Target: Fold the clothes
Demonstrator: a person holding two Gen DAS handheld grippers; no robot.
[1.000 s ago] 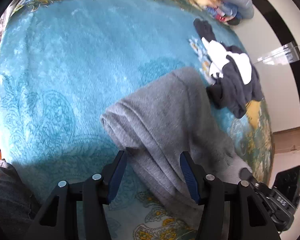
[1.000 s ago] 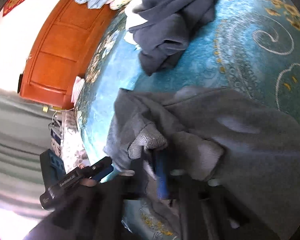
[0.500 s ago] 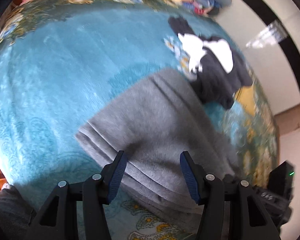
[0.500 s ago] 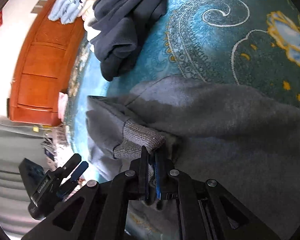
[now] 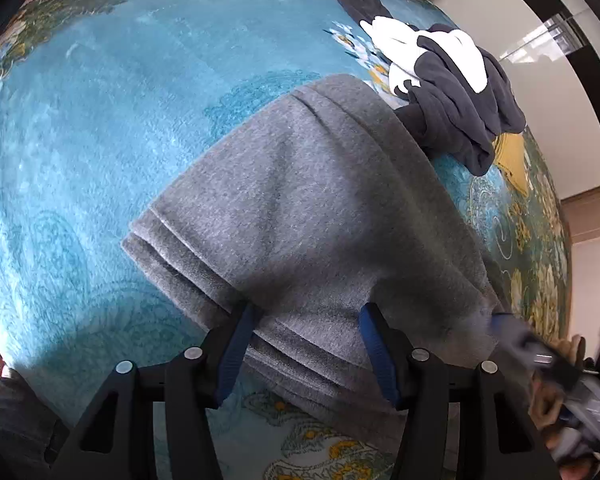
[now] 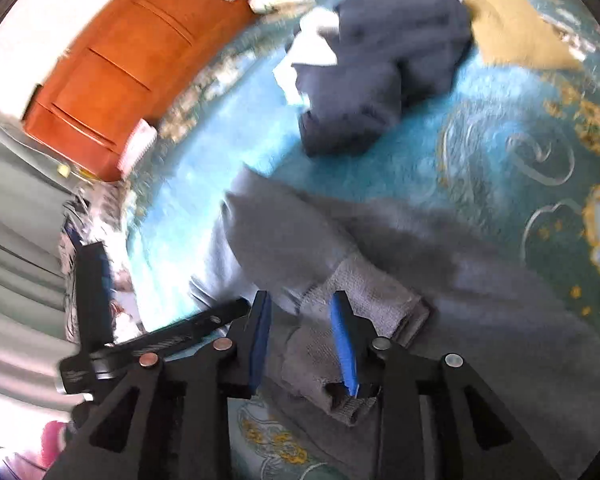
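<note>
Mid-fold: my left gripper (image 5: 306, 328) and right gripper (image 6: 302, 320) both gape over the grey sweater (image 5: 312, 216); next, apparently, tucking its ribbed cuff (image 6: 364, 304).

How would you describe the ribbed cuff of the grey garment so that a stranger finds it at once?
On the turquoise patterned carpet lies the folded grey fleece garment. Its ribbed knit cuff sits by the open right gripper. Only it has ridged knit; the surrounding cloth is smooth.

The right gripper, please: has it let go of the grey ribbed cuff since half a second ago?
Yes. The right gripper now has its jaws open on either side of the ribbed cuff, which lies on the grey sweatshirt.
</note>
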